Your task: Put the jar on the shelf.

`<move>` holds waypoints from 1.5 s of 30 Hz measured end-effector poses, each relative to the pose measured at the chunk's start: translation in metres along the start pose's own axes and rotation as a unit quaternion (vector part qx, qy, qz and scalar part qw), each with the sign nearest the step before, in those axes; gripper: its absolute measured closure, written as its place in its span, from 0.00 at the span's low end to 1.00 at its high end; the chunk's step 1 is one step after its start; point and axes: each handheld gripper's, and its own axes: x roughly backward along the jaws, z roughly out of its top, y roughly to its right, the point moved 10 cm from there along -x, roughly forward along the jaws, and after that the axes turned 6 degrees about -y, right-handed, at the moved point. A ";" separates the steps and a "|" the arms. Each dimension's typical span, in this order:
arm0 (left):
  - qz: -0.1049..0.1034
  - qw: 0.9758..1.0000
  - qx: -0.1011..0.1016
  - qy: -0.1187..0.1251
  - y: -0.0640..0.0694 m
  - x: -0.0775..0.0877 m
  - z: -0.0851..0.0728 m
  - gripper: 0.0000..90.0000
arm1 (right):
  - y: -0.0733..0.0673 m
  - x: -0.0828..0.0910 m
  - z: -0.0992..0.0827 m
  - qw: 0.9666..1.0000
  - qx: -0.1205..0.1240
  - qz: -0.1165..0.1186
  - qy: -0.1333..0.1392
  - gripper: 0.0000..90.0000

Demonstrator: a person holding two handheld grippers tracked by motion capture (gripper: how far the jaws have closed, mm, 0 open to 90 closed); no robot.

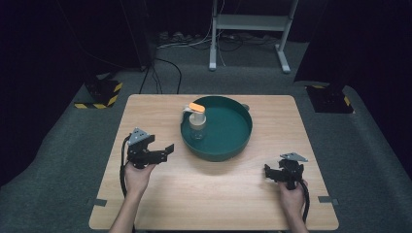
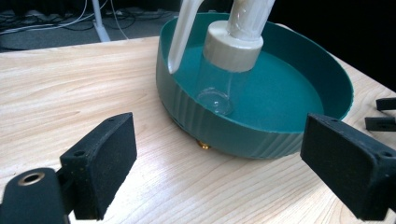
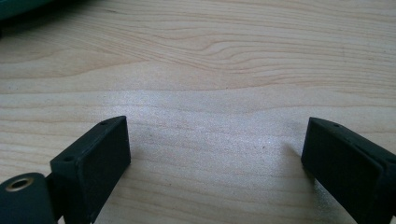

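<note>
- The left gripper (image 1: 163,150) is held low over the wooden table (image 1: 160,194) in the person's left hand (image 1: 137,175); its jaws stand wide apart with nothing between them.
- Just ahead of those jaws sits a round green tray (image 2: 261,135), close but not touching them.
- A clear bottle (image 2: 215,86) with a cream pump top stands upright inside the tray, on the side nearest the left gripper; in the high view the pump top (image 1: 196,108) carries an orange patch.
- The pump's spout (image 2: 183,35) slopes down over the tray's near rim.
- The right gripper (image 1: 273,173), in the right hand (image 1: 292,196), sits close over the table, well apart from the tray, which lies ahead of it and off to its left.
- Its jaws are also spread wide and empty, with bare wood grain (image 3: 215,116) between them.
- In the left gripper view, the right gripper's jaw tips show past the tray at the far right.
</note>
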 end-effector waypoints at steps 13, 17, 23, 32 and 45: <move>0.003 1.000 0.014 0.001 -0.004 0.000 -0.014 0.13 | 0.000 0.000 0.000 1.000 0.000 0.000 0.000 0.08; 0.012 1.000 0.012 -0.005 -0.006 -0.001 -0.020 0.13 | 0.000 0.000 0.000 1.000 0.000 0.000 0.000 0.08; 0.023 1.000 0.008 -0.012 -0.009 -0.002 -0.029 0.12 | 0.000 0.000 0.000 1.000 0.000 0.000 0.000 0.08; 0.039 0.999 -0.005 -0.029 -0.010 -0.006 -0.039 0.12 | 0.000 0.000 0.000 1.000 0.000 0.000 0.000 0.08; 0.059 0.997 -0.017 -0.048 -0.012 -0.016 -0.054 0.13 | 0.000 0.000 0.000 1.000 0.000 0.000 0.000 0.08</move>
